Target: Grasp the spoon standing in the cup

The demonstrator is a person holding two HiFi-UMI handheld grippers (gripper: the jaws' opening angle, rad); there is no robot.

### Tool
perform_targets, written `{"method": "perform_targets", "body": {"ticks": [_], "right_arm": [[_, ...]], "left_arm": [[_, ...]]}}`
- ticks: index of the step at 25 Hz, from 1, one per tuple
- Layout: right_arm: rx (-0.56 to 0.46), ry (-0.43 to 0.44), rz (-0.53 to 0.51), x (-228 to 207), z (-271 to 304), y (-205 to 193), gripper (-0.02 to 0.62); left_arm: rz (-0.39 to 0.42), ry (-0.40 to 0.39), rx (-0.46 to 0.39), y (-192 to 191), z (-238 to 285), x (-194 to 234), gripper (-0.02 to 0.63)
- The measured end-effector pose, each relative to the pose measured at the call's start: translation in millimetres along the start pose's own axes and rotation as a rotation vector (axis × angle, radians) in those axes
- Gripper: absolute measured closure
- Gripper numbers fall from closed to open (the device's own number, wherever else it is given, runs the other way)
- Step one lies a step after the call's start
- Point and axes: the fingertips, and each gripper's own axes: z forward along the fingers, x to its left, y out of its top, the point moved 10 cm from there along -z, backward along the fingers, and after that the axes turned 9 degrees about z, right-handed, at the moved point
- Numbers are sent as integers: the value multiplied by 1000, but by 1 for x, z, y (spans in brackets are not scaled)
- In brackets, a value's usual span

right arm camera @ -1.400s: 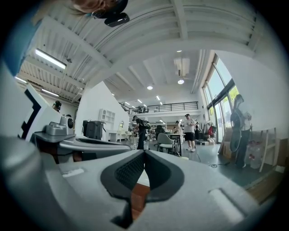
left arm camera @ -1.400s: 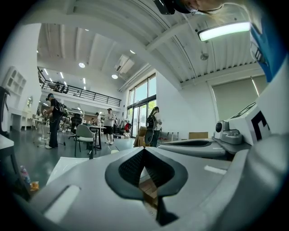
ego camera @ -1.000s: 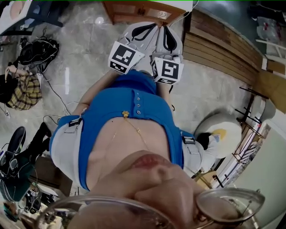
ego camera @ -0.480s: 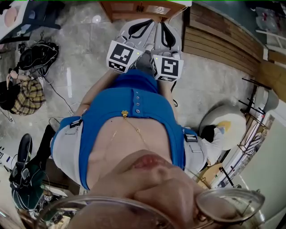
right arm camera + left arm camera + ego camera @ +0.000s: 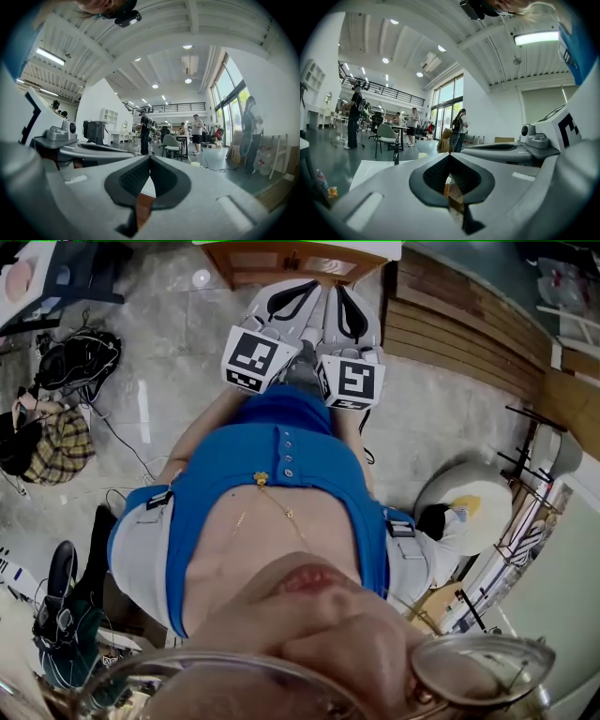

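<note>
Looks down a blue shirt (image 5: 272, 465) onto a grey stone floor (image 5: 187, 343), with a wooden cabinet (image 5: 291, 261) cut off by the top edge. Just short of the cabinet, left gripper (image 5: 298, 296) and right gripper (image 5: 347, 306) side by side, almost touching, each with jaws pressed together at the tips and nothing between the pads. Right of the cabinet, wooden planks (image 5: 459, 334); well left of it, dark bags (image 5: 80, 348) and loose cables. Just left of the cabinet, a small pale round thing (image 5: 202, 278) on the floor, too small to tell whether a cup. Spoon not made out in any view. Beyond the cabinet, in the gripper views, a high white hall with ceiling lights, tall windows (image 5: 447, 101), a chair (image 5: 386, 133) and standing people (image 5: 197, 131). Lower floor hidden by the person's body.
</note>
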Motion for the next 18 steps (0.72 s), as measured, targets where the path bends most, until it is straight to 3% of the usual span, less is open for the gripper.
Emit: {"method": "perform_targets", "body": {"ticks": [18], "right_arm": [[-18,53,4,-109,71,28,594]], "left_arm": [[20,57,-1,21,125,15,606]]}}
